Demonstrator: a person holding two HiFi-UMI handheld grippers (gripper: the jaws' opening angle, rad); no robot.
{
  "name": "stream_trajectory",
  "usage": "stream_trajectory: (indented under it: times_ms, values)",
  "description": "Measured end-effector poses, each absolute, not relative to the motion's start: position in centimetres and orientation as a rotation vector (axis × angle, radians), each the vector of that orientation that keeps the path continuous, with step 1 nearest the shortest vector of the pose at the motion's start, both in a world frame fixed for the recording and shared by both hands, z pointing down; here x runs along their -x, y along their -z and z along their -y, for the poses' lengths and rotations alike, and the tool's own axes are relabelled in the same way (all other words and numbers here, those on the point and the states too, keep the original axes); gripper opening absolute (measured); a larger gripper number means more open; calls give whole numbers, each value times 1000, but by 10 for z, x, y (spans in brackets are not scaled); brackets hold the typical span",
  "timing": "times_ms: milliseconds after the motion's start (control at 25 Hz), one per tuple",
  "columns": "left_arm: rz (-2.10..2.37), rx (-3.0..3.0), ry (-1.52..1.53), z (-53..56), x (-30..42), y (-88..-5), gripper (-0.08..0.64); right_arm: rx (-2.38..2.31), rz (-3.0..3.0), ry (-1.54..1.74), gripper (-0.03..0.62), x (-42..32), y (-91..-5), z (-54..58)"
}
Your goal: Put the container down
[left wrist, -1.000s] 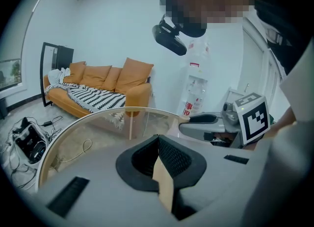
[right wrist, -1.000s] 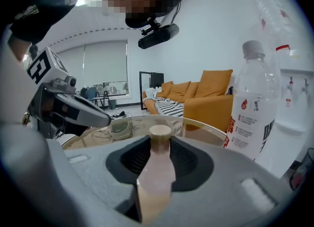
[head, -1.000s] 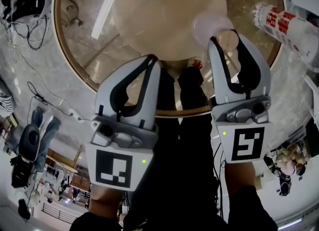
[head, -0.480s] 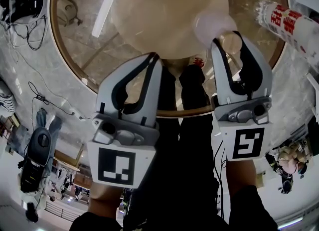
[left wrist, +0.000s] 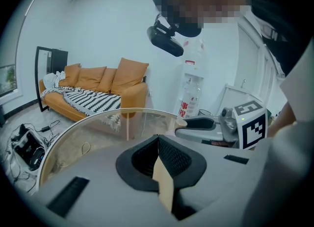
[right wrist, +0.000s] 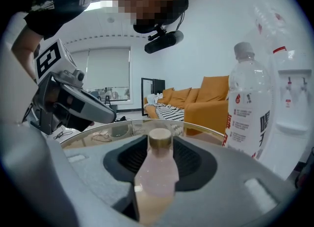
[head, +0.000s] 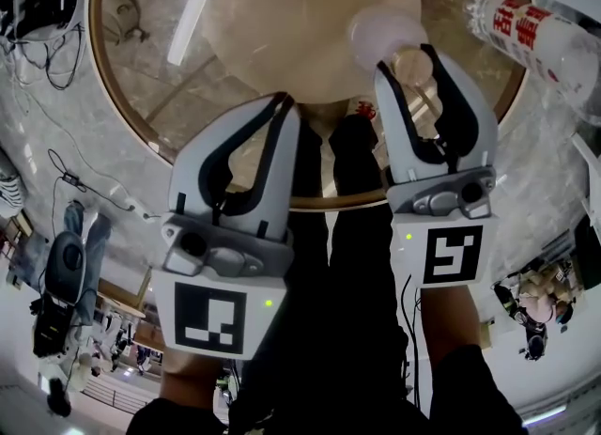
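Observation:
A small pink container with a gold cap (head: 413,65) stands upright on the round glass table (head: 324,203), near its front edge. My right gripper (head: 414,57) is around it, one finger on each side, and its jaws are opening. In the right gripper view the container (right wrist: 156,172) fills the gap between the black pads, with its cap at the fingertips. My left gripper (head: 285,104) hovers at the table's near rim, left of the container. Its jaws are shut with nothing between them (left wrist: 158,138).
A tall clear water bottle with red print (head: 535,34) stands on the table to the right of the container (right wrist: 248,113). The person's dark legs show through the glass. Cables and a dark bag (head: 42,1) lie on the floor at the left. An orange sofa (left wrist: 105,86) stands beyond the table.
Both grippers have drifted a little to the left in the head view. The right fingers stand slightly wider around the container than before. The left jaws stay together.

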State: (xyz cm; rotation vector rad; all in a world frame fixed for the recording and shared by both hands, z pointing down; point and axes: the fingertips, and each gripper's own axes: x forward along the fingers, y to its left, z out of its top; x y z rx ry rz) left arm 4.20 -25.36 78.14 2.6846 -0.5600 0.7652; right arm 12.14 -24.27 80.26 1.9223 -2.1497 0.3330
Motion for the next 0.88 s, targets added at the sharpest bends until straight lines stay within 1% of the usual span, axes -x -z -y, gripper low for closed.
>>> stream_trajectory:
  times_ms: [40,160,640,720,760,800,880]
  values:
    - [559,-2683,-765,253,-43,-779,14,-1909,2163,-331,170,-120,-801,244]
    - [562,-2674,-773,251,-42,-774,14,-1871,2189,-343,186,-116,-797,245]
    - [615,-2709,-738,260,-36,-730,14,-1794,2232,-284,175,-109,-748,248]
    - [623,-2705,-738,260,-36,-720,14,-1775,2228,-274,83,-109,-738,248]
    - [625,-2705,-735,260,-36,-715,12,-1765,2229,-267,23,-108,-732,248]
    - [628,-2706,-731,261,-35,-709,14,-1754,2234,-263,-3,-107,-726,249]
    - [634,-2708,-726,264,-34,-698,14,-1731,2251,-257,-3,-104,-713,253]
